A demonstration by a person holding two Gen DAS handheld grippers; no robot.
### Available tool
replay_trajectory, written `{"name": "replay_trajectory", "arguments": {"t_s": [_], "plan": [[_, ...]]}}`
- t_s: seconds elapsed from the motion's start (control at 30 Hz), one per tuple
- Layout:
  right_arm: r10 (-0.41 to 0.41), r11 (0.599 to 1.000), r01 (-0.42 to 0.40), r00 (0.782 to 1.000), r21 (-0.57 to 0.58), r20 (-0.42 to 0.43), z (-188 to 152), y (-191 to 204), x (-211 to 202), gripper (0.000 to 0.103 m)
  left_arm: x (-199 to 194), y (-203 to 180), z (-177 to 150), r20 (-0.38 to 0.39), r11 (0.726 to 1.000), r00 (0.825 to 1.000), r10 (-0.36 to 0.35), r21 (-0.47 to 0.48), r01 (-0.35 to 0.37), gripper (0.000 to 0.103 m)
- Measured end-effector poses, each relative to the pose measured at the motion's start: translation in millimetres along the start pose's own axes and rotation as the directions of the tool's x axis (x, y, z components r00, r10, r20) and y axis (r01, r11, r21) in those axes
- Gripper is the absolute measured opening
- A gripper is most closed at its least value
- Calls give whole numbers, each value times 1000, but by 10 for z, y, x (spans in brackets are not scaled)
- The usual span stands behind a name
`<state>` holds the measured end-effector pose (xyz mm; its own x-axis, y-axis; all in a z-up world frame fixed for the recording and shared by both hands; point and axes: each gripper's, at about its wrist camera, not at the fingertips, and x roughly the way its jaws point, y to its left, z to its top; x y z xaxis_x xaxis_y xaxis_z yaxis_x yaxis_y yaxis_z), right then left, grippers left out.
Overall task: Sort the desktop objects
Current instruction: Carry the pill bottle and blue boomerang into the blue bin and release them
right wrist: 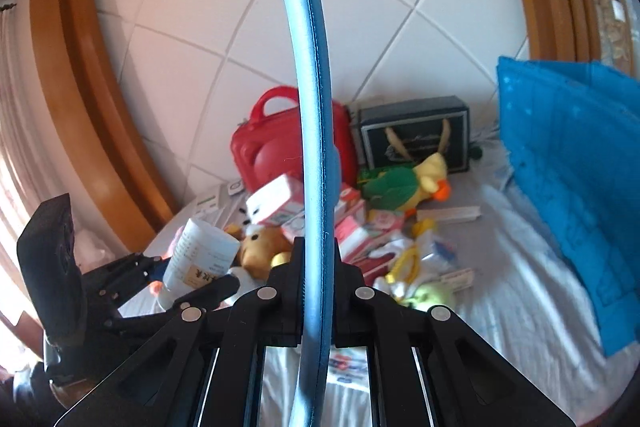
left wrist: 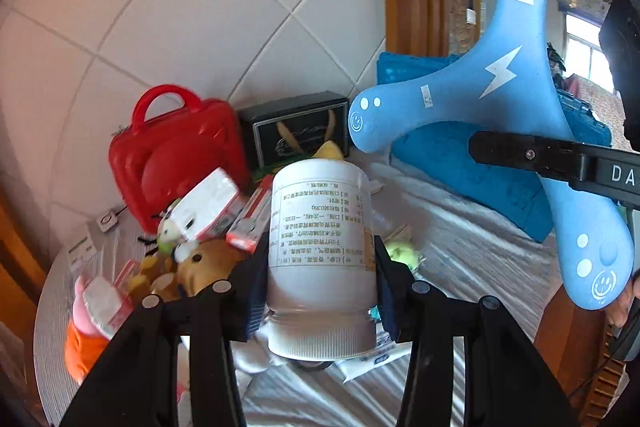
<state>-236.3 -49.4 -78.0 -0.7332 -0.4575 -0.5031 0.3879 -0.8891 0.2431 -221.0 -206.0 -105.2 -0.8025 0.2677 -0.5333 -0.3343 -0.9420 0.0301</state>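
My left gripper (left wrist: 320, 259) is shut on a white pill bottle (left wrist: 322, 247), held upside down with its cap toward the camera, above the cluttered table. The bottle also shows at the lower left of the right wrist view (right wrist: 200, 255). My right gripper (right wrist: 316, 255) is shut on a blue three-armed boomerang (right wrist: 312, 107), seen edge-on there. In the left wrist view the boomerang (left wrist: 516, 75) hangs high at the right, held by the black fingers (left wrist: 532, 155).
A red case (left wrist: 176, 155), a black box (left wrist: 300, 127) and a blue bag (right wrist: 568, 163) stand along the tiled wall. Plush toys (right wrist: 404, 183), small medicine boxes (right wrist: 280, 203) and packets lie heaped on the striped white cloth (left wrist: 460, 247).
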Motion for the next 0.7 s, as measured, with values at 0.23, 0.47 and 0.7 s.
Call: {"name": "replay_trajectory", "arguments": {"t_s": [0.23, 0.47, 0.7], "plan": [[-152, 988, 149, 968, 27, 200, 484, -765, -924, 8, 148, -1045, 879, 119, 984, 985, -127, 142, 110, 45], [-280, 958, 287, 908, 24, 312, 1077, -1891, -1682, 8, 534, -2198, 1848, 202, 962, 948, -245, 174, 211, 45], [-333, 942, 332, 904, 52, 268, 1374, -3158, -2039, 9, 996, -3140, 2465, 227, 958, 940, -256, 187, 216, 45]]}}
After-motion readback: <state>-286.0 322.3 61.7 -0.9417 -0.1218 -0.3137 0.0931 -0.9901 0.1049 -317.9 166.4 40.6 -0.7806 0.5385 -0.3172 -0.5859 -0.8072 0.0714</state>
